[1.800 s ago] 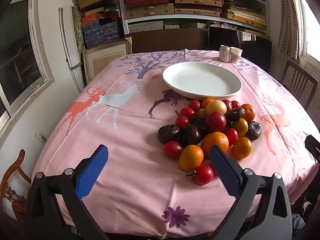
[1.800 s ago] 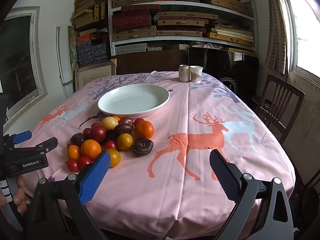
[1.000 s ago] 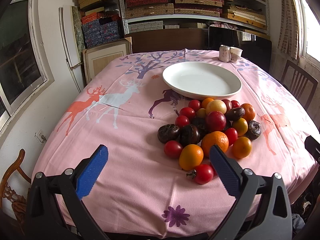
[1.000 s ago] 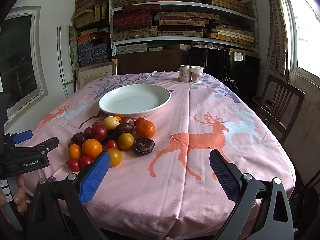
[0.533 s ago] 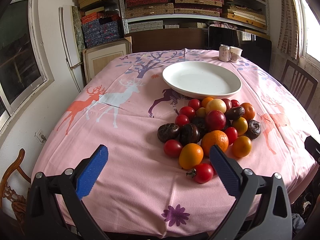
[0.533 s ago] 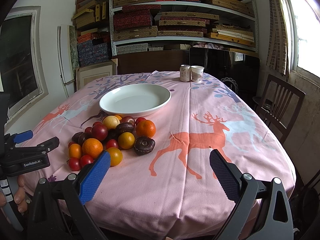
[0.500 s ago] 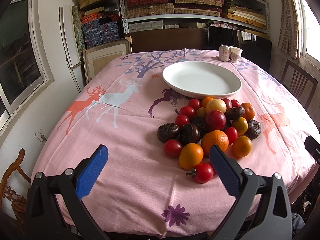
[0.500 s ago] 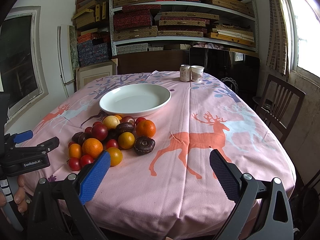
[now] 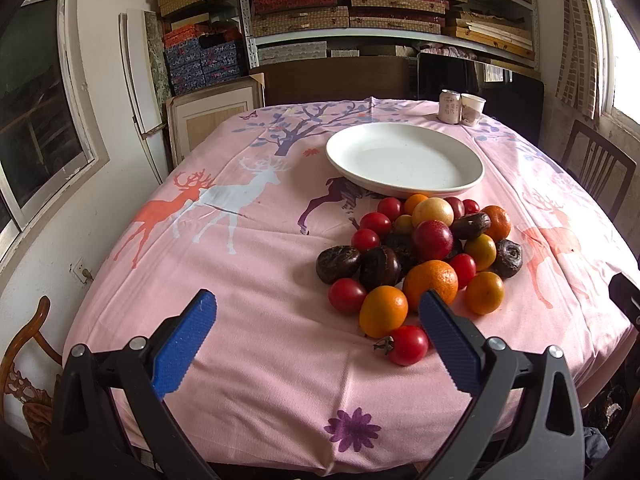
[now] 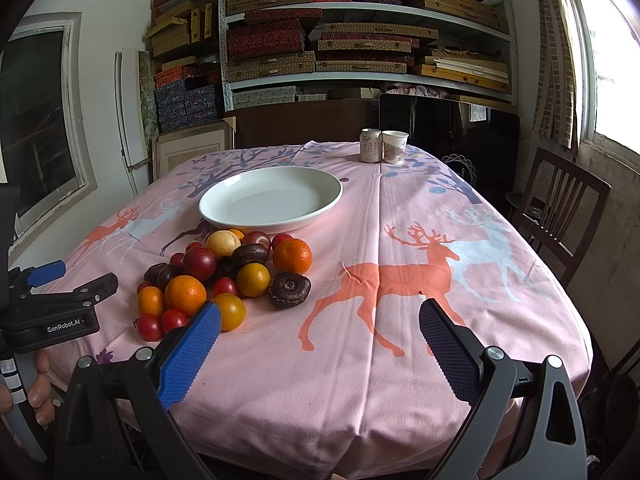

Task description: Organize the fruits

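Note:
A pile of fruit (image 9: pixel 424 252) lies on the pink tablecloth: oranges, red tomatoes, dark wrinkled fruits and a pale yellow one. It also shows in the right wrist view (image 10: pixel 224 272). An empty white plate (image 9: pixel 404 160) stands just behind the pile, also seen in the right wrist view (image 10: pixel 272 200). My left gripper (image 9: pixel 316 336) is open and empty, near the table's front edge, left of the pile. My right gripper (image 10: pixel 320 344) is open and empty, above the front edge, right of the pile.
A can (image 10: pixel 371 145) and a paper cup (image 10: pixel 395 147) stand at the table's far edge. A dark wooden chair (image 10: pixel 560 216) stands at the right. Shelves of boxes (image 10: pixel 360 40) fill the back wall. The left gripper's body (image 10: pixel 52 312) shows at the right wrist view's left edge.
The right gripper has drifted slightly, shifting the scene a little to the right in its view. The left gripper has barely moved. No fruit has moved.

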A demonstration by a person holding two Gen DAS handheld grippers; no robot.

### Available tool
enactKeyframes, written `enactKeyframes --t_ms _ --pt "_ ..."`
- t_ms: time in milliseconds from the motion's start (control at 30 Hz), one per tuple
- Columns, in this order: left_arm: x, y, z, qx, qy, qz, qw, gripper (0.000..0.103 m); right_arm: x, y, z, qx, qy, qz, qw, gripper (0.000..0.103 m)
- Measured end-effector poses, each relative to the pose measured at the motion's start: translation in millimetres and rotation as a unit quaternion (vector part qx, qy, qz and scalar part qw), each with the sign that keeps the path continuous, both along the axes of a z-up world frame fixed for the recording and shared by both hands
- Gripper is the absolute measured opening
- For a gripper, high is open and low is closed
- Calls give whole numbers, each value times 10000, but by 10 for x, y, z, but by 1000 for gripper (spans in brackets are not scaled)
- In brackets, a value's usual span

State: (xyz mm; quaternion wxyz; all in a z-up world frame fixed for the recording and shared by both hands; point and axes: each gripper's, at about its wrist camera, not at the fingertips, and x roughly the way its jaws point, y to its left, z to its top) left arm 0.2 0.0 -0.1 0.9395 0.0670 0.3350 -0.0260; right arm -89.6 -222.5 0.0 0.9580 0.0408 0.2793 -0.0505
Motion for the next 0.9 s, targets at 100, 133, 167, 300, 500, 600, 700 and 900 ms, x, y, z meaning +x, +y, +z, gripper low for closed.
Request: enactKeyframes --t_ms 100,133,167,300,500,600,700,900 --pt "-2 2 1 -1 5 -1 10000 99 1 -2 -3 6 3 -8 10000 99" --pt "-4 -1 -1 -4 5 -35 10000 99 1 -4 -4 8 7 -12 10000 99" --pt "-14 -6 -7 -16 19 -115 9999 99 5 -11 0 7 12 -16 10000 99" --pt "-130 6 -158 38 210 -560 9982 99 6 -44 -21 6 62 -30 10000 99" --pt "-134 65 -499 78 654 -953 9933 99 73 -161 -205 243 396 -67 9989 99" --pt "-106 22 -509 -22 587 -1006 9932 99 112 -171 -221 291 456 -24 9985 99" --pt "-91 -84 -473 46 359 -1000 9943 99 89 -133 -194 184 381 28 9991 99" --pt "16 -269 -578 115 496 -988 9938 63 97 -189 -205 234 432 -10 9988 99"
